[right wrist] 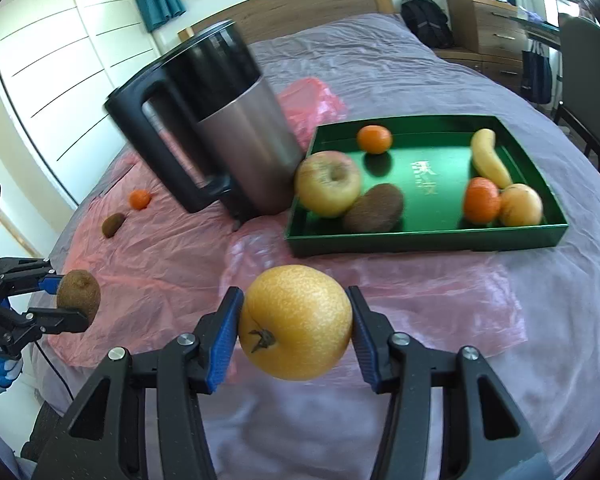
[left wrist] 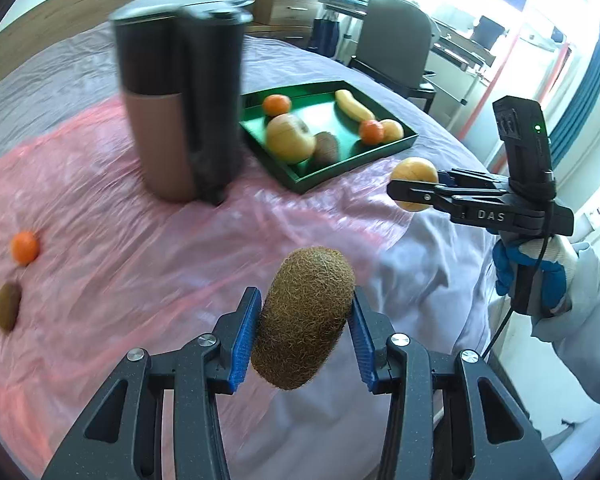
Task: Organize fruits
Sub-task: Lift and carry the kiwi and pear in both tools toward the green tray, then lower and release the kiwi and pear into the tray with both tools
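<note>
Left tool [left wrist: 304, 322] grips a kiwi [left wrist: 305, 318] above the pink sheet [left wrist: 112, 240]; right tool [right wrist: 296, 324] clamps a yellow pear [right wrist: 296, 322] – both held short of the green tray [right wrist: 424, 236] on the bed

Kettle [left wrist: 180, 92] smeared by motion blur upper left; gold tray lettering [right wrist: 424, 178] too blurred to read

**Around the bed**

A steel kettle [right wrist: 220, 128] with a black handle stands on a pink plastic sheet [right wrist: 160, 256] spread over the purple bedspread [right wrist: 380, 40]. Behind are a wooden headboard [right wrist: 300, 4], drawers [right wrist: 484, 20], backpack [right wrist: 424, 20] and chair [left wrist: 392, 40].
</note>
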A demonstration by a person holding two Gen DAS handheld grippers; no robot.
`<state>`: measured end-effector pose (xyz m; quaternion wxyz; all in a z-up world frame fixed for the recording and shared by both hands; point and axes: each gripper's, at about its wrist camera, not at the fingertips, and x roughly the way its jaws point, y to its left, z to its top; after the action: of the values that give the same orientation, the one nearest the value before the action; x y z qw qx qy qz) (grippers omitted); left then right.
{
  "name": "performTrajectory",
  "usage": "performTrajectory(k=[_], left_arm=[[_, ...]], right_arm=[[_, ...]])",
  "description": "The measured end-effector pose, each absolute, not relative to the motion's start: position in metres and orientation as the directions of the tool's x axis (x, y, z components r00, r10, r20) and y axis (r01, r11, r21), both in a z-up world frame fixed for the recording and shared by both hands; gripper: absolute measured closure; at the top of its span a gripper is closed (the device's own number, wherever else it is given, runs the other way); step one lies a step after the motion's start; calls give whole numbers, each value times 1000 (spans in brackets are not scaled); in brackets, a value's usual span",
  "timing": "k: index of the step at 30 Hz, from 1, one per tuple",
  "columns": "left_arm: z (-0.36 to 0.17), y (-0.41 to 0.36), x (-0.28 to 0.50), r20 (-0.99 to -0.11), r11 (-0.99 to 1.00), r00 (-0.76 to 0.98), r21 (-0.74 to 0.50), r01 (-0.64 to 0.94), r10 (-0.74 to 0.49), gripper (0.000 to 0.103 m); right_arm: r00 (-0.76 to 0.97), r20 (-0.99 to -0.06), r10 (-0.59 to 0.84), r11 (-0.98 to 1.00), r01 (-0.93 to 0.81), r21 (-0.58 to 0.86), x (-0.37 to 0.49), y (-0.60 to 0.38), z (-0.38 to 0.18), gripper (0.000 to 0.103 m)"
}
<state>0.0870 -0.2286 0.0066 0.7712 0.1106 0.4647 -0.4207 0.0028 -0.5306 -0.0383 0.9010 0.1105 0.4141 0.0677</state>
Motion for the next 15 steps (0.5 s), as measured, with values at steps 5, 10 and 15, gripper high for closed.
performTrajectory(k=[5, 10, 15], left_arm=[[8, -271, 97, -806, 596, 204, -214, 774, -555, 64], [11, -313, 112, -798, 580, 205, -209, 788, -567, 64], [19, -357, 143, -772, 603, 239, -223, 766, -589, 64]], right_arm=[[672, -717, 185, 966, 9, 259, 14, -562, -40, 22], [693, -702, 163, 965, 35, 259, 36, -585, -42, 22], [706, -694, 142, 966, 53, 252, 55, -601, -48, 23]])
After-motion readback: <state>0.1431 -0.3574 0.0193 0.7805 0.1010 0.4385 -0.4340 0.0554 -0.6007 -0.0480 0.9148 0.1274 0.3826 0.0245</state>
